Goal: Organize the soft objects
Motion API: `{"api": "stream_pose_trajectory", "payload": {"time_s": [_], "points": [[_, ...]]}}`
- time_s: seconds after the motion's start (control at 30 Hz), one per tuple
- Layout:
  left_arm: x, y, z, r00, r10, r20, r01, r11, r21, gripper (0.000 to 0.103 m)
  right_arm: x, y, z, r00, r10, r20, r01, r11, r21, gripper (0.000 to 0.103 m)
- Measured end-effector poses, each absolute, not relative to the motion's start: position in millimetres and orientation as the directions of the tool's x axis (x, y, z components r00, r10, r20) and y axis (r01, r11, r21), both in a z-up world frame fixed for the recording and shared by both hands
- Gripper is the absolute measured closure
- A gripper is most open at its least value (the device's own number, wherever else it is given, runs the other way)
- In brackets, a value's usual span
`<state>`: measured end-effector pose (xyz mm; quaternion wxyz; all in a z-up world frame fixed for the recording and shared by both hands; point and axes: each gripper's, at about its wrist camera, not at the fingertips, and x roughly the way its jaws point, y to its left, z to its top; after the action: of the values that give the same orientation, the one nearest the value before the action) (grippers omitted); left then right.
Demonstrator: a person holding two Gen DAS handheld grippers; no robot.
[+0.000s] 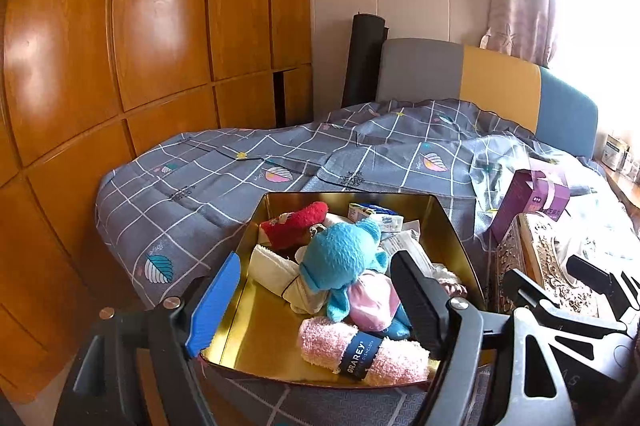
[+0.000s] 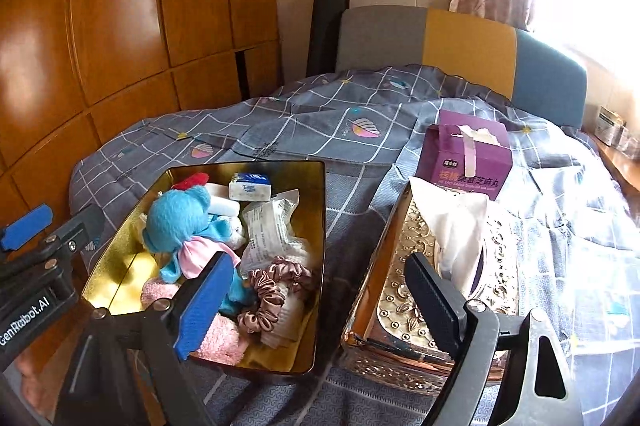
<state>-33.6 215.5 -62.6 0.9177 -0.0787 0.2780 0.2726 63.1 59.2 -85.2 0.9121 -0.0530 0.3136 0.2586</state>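
Note:
A gold metal tin sits on the bed and holds soft things: a blue plush toy, a rolled pink cloth with a dark label, a red sock, a white folded cloth, pink satin scrunchies, tissue packs. My left gripper is open and empty above the tin's near end. My right gripper is open and empty, between the tin and an ornate tissue box.
A purple carton stands behind the tissue box. The grey checked bedspread covers the bed. A wooden wardrobe fills the left. A padded headboard and curtain are at the back.

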Motion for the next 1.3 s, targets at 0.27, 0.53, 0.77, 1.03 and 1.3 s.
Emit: {"api": "stream_pose_trajectory", "payload": {"time_s": [0.27, 0.53, 0.77, 1.03, 1.3], "points": [[-33.6, 216.9, -63.6, 0.691, 0.456, -0.561, -0.545, 0.838, 0.01, 0.024, 62.9, 60.3, -83.2, 0.678, 0.434, -0.593, -0.504, 0.862, 0.054, 0.014], [-31.8, 216.6, -66.1, 0.687, 0.448, -0.572, -0.541, 0.841, 0.008, 0.024, 63.2, 59.9, -83.8, 0.675, 0.434, -0.596, -0.502, 0.863, 0.059, 0.013], [-32.3, 216.2, -65.9, 0.686, 0.452, -0.57, -0.544, 0.839, 0.011, 0.024, 63.5, 60.0, -84.4, 0.673, 0.435, -0.598, -0.503, 0.862, 0.061, 0.013], [-32.7, 217.1, -65.2, 0.682, 0.453, -0.574, -0.545, 0.838, 0.014, 0.024, 63.3, 59.8, -84.9, 0.674, 0.436, -0.596, -0.502, 0.863, 0.063, 0.013], [-32.7, 217.4, -65.5, 0.683, 0.452, -0.573, -0.543, 0.839, 0.014, 0.024, 63.0, 59.5, -85.5, 0.674, 0.434, -0.598, -0.503, 0.862, 0.058, 0.013]]}}
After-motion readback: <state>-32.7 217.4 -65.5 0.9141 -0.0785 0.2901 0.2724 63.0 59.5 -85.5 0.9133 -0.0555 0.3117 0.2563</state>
